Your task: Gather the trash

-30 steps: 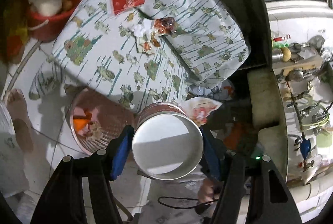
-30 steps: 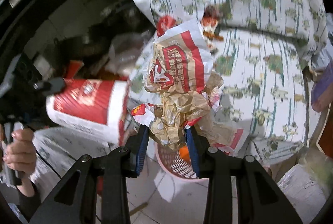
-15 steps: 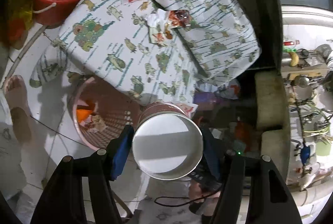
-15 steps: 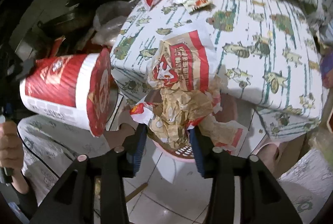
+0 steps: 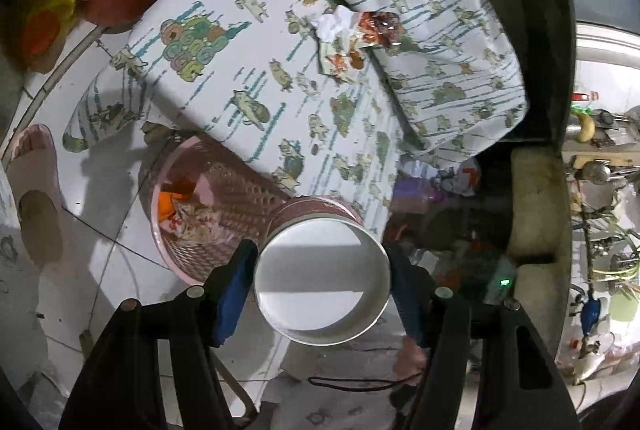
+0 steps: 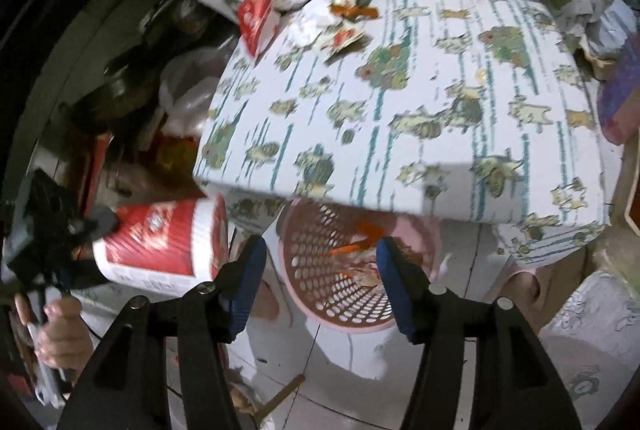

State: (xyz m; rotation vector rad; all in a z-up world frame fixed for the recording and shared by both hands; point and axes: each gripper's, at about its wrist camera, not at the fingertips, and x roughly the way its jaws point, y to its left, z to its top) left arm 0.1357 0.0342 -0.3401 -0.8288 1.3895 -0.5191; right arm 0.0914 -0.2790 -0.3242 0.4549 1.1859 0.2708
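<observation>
The left hand-held gripper is clenched on a red-and-white paper cup, held just beside the pink basket, not over it; let go here, it could drop onto the floor. The right hand-held gripper hangs released and empty above the basket. More wrappers lie on the patterned bed.

White tiled floor beneath cartoon-print cushioned seat.

The left hand-held gripper is clamped tight, while the right hand-held gripper gapes wide.
</observation>
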